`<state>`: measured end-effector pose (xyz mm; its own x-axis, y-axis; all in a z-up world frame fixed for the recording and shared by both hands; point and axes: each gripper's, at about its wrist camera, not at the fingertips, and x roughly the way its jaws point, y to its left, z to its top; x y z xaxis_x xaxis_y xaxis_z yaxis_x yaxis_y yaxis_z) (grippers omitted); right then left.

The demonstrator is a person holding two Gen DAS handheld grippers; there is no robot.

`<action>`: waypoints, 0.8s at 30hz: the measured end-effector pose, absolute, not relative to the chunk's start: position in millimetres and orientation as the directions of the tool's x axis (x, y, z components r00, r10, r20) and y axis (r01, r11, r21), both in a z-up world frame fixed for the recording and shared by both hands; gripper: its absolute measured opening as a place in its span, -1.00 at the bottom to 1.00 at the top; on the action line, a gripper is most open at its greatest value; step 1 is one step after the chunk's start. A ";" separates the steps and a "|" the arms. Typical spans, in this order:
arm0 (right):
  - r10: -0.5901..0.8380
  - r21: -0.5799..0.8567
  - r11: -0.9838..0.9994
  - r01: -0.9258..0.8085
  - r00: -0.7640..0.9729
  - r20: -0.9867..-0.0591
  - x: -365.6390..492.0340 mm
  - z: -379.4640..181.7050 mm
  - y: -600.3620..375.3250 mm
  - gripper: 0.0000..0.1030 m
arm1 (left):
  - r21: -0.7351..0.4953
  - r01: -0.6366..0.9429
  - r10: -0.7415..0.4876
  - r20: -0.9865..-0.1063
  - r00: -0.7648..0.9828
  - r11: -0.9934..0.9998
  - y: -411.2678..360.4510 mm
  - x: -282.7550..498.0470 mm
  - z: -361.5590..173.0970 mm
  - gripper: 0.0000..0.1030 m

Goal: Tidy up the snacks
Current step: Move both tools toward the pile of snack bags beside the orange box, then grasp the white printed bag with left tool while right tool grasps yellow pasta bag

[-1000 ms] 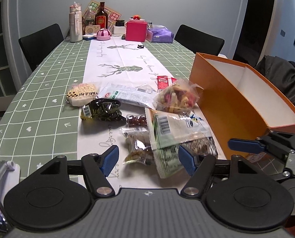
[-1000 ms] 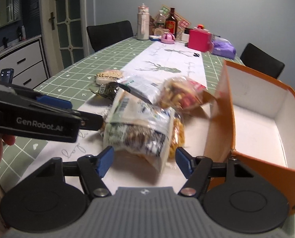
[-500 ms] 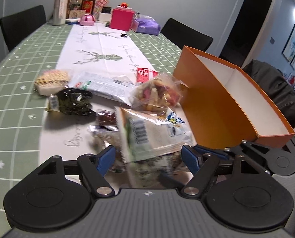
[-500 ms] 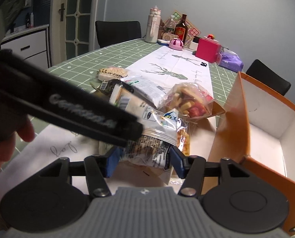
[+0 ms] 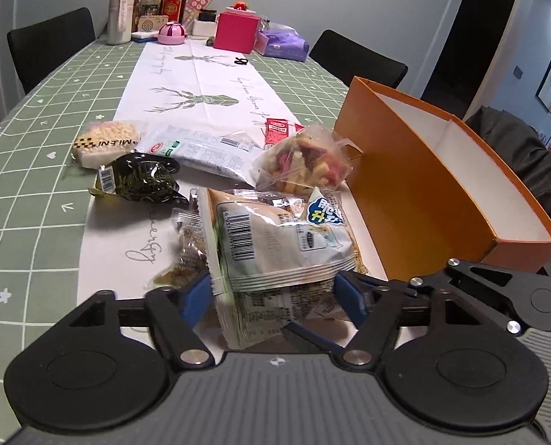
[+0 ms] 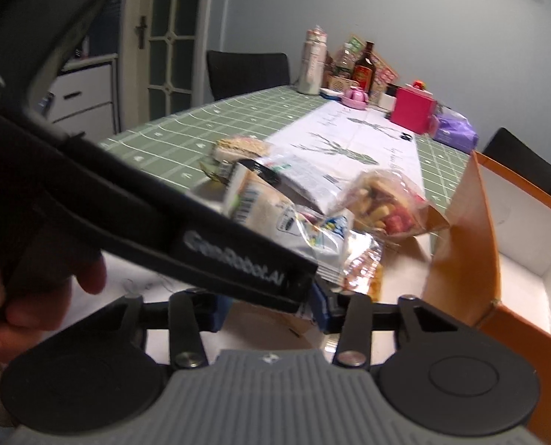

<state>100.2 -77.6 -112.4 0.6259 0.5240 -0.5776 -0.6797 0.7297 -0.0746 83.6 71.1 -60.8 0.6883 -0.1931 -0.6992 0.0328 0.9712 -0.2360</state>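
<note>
I count seven or so snack packets [image 5: 275, 244] in front of me, one open orange cardboard box [image 5: 416, 193], two black chairs [image 5: 49, 44], one pink box [image 5: 236, 31] and one brown glass bottle [image 5: 172, 3] at the far end

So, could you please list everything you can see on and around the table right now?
Snack packets: about seven, mixed colours, on the white runner; a barcoded white bag lies nearest, between the left gripper's fingers.
Orange box: one, white inside, open, right of the snacks.
Pink box: one, far end of the table.
Bottles: several, far end of the table.
Black chairs: two, at the far end.
Left gripper: black, blue pads, around the bag.
Right gripper: partly hidden behind the left one.
</note>
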 end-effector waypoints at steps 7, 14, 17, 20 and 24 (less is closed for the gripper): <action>0.508 -0.098 0.719 -0.688 0.617 -0.601 90.6 -109.2 -69.6 -0.24 | -0.217 0.001 -0.153 -0.684 0.713 0.976 77.8 71.1 -51.8 0.03; 0.430 -0.127 0.773 -0.621 0.661 -0.614 99.1 -104.3 -71.4 -0.16 | -0.222 -0.094 -0.073 -0.643 0.762 0.971 102.6 62.0 -37.3 -0.04; 0.415 -0.120 0.793 -0.597 0.675 -0.610 105.6 -102.6 -68.4 0.05 | -0.229 -0.140 -0.039 -0.637 0.770 0.963 113.6 60.3 -35.7 -0.05; 0.411 -0.101 0.812 -0.574 0.687 -0.599 112.4 -102.9 -61.6 0.18 | -0.236 -0.168 -0.021 -0.635 0.772 0.957 121.4 59.9 -37.6 -0.05; 0.339 -0.159 0.843 -0.513 0.737 -0.585 120.8 -110.5 -45.3 0.34 | -0.233 -0.188 -0.001 -0.629 0.777 0.954 127.8 59.3 -40.2 -0.05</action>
